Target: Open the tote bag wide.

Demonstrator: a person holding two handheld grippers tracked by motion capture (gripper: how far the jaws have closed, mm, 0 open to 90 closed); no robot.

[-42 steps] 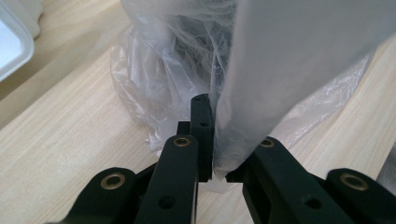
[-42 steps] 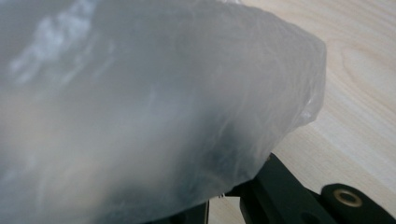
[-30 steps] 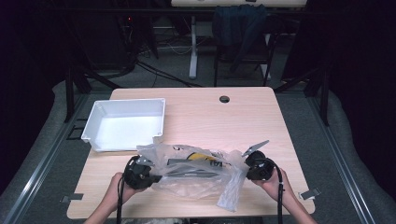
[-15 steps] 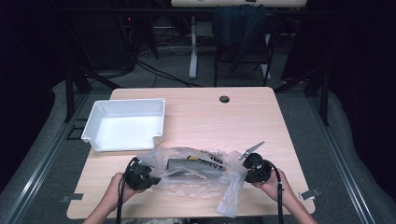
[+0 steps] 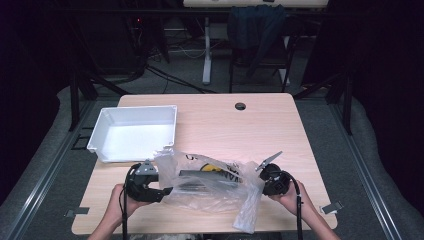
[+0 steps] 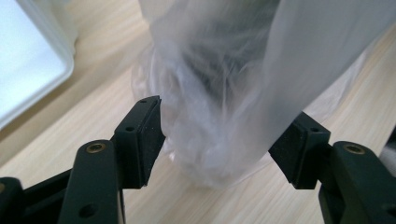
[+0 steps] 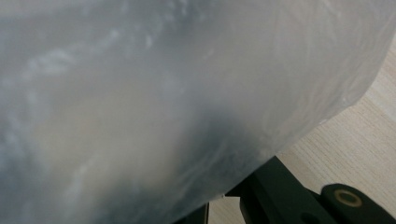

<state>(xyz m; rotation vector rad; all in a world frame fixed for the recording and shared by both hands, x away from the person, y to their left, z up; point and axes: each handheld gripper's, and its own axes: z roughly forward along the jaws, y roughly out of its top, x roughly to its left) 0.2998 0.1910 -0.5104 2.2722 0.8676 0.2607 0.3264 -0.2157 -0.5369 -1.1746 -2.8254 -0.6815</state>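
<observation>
Left hand-held gripper [image 6: 217, 140]: jaws have just been opening; they stand apart with the crumpled clear plastic bag [image 6: 224, 93] loose between the pads.
Right hand-held gripper [image 5: 267, 181]: clamped tight on the bag's other end.
Bag: near the bench's front edge, dark contents inside.
White rectangular plastic tray [image 5: 134, 132]: back-left of the bag.

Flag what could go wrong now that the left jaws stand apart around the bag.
The left gripper has just been opening; the plastic bag sits loose between its jaws and could sag there. The right gripper alone keeps hold, so film may tear or slip. The dark item inside could slide out.
</observation>
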